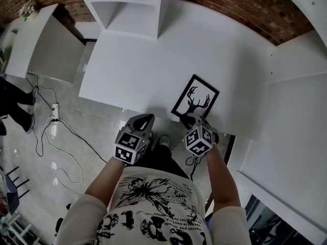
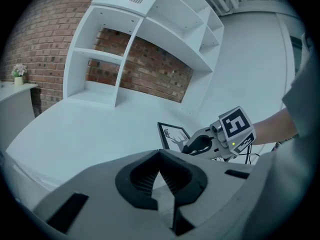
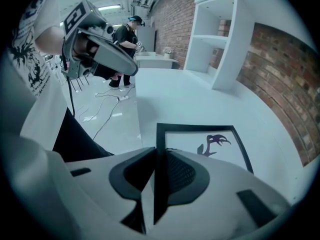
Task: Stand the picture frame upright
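A black picture frame [image 1: 195, 99] with a deer print lies near the front edge of the white table [image 1: 153, 60]. My right gripper [image 1: 190, 119] is shut on the frame's near edge. In the right gripper view the black rim of the frame [image 3: 200, 136] runs straight in between the pads of the right gripper [image 3: 159, 156]. My left gripper [image 1: 145, 119] hangs to the left of the frame at the table's front edge, shut and empty. The left gripper view shows the left gripper [image 2: 159, 160] with its jaws together, the frame [image 2: 172, 135] and the right gripper [image 2: 200, 144] beyond.
A white shelf unit [image 1: 127, 9] stands at the back of the table against a brick wall [image 1: 245, 4]. More white surfaces [image 1: 296, 137] lie to the right. Cables and a power strip [image 1: 53, 111] lie on the floor at left. A person [image 3: 125, 39] stands far off.
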`<state>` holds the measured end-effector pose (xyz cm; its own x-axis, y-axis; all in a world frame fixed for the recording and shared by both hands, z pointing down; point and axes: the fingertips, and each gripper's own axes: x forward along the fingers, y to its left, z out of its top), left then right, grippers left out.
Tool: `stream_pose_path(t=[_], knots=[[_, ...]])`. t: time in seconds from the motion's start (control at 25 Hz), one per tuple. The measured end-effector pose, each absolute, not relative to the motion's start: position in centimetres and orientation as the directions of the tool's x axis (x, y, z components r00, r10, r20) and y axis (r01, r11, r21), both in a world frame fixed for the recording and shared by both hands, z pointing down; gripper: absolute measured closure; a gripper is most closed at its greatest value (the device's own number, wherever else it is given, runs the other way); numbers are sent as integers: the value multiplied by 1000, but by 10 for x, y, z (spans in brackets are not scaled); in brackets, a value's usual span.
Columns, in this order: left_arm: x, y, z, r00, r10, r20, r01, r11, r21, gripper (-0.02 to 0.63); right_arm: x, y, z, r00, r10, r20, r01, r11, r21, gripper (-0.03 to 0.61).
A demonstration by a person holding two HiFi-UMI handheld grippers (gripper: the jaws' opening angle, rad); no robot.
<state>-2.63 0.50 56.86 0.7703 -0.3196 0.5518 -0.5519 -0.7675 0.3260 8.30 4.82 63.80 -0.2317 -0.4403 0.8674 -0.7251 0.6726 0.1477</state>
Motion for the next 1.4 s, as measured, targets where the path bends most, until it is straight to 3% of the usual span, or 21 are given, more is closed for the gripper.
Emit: stream_pose_path(t=[0.48,1.08,1.4], knots=[[-18,49,599,747,-316,585,-591,-719,366,607,73,87,637,-322,-414,851,-609,779,148,506],[10,66,623,833,-215,510,-500,-687,527,607,65,128,636,-363,-332,870,-442,884,153,506],[24,70,644,907,-155,391,-419,-403,814,596,53,148,634,-389,-302,870,-411,902,130,506]])
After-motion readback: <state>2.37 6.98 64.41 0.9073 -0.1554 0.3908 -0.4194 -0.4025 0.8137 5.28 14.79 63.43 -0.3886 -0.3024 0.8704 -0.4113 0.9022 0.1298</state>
